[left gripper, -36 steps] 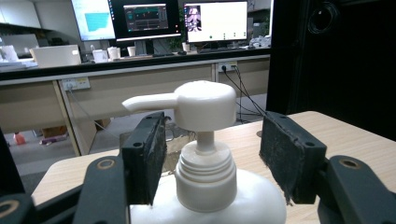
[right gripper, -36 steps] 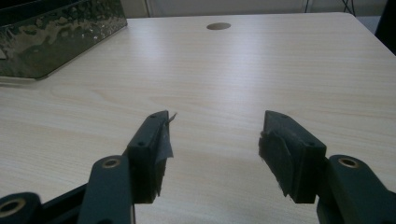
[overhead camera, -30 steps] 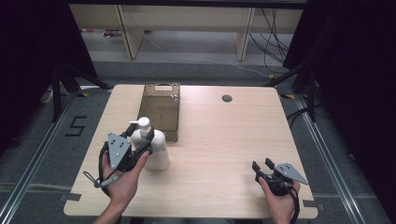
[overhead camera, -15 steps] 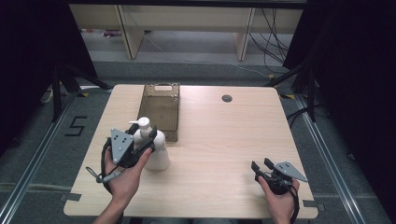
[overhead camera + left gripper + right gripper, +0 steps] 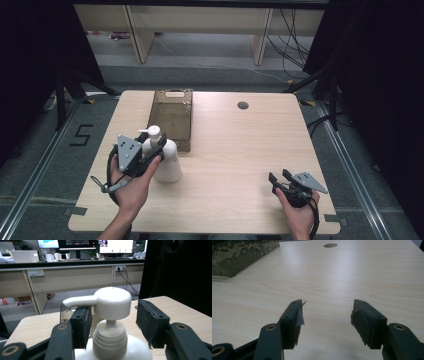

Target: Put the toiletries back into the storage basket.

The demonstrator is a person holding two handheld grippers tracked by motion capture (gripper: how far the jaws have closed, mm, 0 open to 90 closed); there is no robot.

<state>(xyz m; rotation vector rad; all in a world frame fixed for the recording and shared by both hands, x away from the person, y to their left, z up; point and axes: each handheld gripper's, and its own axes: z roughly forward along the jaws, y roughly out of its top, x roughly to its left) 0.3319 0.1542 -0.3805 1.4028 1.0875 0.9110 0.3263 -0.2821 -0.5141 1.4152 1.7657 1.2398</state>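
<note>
High view is showing the left gripper (image 5: 156, 146) reaching around the neck of a white pump bottle (image 5: 166, 161), which is standing upright on the wooden table (image 5: 235, 150) just in front of a translucent brown tray (image 5: 172, 120); left gripper view is looking along the jaws, which have just been closing in and are sitting on either side of the bottle's collar (image 5: 109, 338) below the pump head (image 5: 112, 302), with a gap on the right side, so the pads are not yet pressing and the bottle is not yet being held. The step in hand, as I judge it, is taking hold of the bottle at its neck; the next move is calling for the jaws to finish closing squarely on the collar before any lift. The right gripper (image 5: 281, 181) is resting near the table's front right corner, its jaws spread wide over bare wood and holding nothing.
</note>
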